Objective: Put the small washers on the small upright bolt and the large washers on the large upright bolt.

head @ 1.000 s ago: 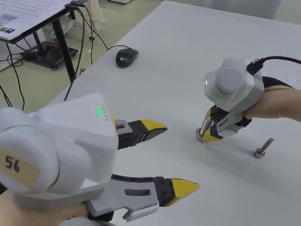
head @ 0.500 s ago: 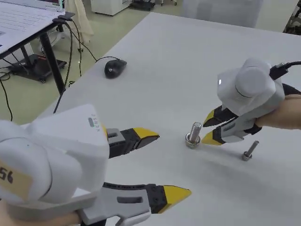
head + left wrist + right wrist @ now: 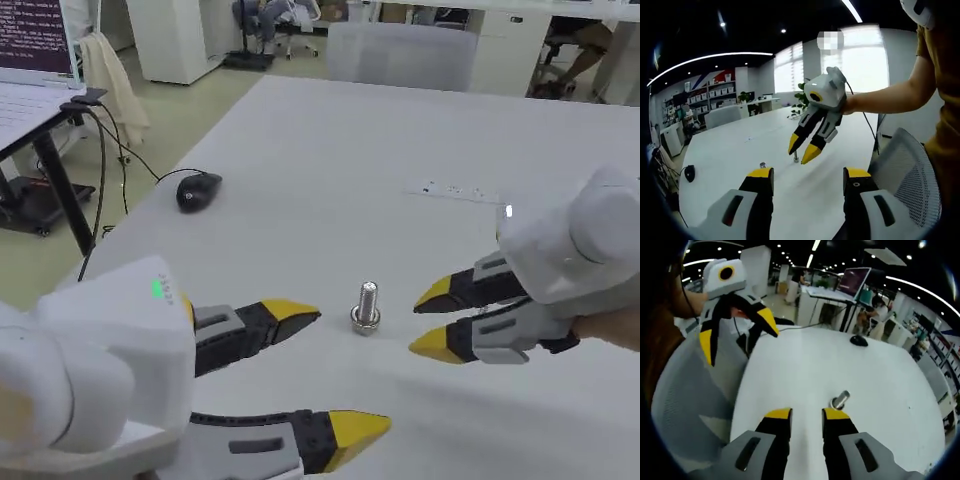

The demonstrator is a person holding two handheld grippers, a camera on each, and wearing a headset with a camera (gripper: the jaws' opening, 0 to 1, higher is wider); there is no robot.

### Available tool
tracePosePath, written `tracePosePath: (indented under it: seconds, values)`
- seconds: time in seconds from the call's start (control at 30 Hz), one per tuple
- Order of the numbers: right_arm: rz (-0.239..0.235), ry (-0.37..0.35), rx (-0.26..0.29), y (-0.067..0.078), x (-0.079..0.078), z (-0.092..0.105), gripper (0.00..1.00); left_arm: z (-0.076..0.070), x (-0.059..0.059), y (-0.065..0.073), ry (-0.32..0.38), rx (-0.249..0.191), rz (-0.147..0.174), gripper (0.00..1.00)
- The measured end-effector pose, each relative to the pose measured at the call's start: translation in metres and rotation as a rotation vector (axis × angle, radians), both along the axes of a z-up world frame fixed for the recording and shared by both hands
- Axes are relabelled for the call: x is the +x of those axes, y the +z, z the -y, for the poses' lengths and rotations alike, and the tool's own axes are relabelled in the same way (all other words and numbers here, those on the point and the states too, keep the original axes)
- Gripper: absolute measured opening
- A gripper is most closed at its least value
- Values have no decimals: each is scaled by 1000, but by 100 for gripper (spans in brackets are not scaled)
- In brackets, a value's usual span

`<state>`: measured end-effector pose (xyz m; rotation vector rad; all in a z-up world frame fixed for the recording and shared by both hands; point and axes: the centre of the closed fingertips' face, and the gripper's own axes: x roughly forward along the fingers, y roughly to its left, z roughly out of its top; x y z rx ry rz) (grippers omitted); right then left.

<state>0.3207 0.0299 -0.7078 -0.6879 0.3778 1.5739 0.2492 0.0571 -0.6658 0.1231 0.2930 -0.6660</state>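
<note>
A large silver bolt [image 3: 366, 305] stands upright on its head on the white table [image 3: 330, 160]. My right gripper [image 3: 428, 320] is open just to the right of it, yellow tips pointing at the bolt and apart from it. My left gripper [image 3: 330, 370] is open wide at the lower left, nothing between its jaws. In the right gripper view the bolt [image 3: 841, 399] stands just past the right fingertip of my right gripper [image 3: 807, 415], and the left gripper [image 3: 735, 315] hangs open at upper left. The left gripper view has my left gripper [image 3: 808, 175] facing the right gripper [image 3: 802, 149].
A black mouse [image 3: 198, 189] lies on the table's left part, its cable running off the edge. A side desk with a laptop [image 3: 30, 60] stands further left. A grey chair [image 3: 400, 55] is at the far table edge. A flat pale strip [image 3: 455, 190] lies behind the bolt.
My right gripper let go of the bolt and drew back to the right, leaving it upright. The head camera tilted up, so the whole scene shifted.
</note>
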Motion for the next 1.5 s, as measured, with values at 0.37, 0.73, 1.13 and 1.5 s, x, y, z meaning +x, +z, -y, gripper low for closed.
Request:
tracePosePath:
  seconds: [0.37,0.73,1.13,1.5]
  values:
    - [-135,-47,307,30,-43,22,30,7,-4,5,-65,-52,-8,55]
    - [-223,-233,398,17,-50,86,38,-2,-6,8,-55,-87,-12,57]
    - [-189,-384,439,11,-41,131,47,-4,-15,7,-29,-92,-17,58]
    - [-129,-383,455,16,-39,127,53,-10,-21,16,0,-67,20,59]
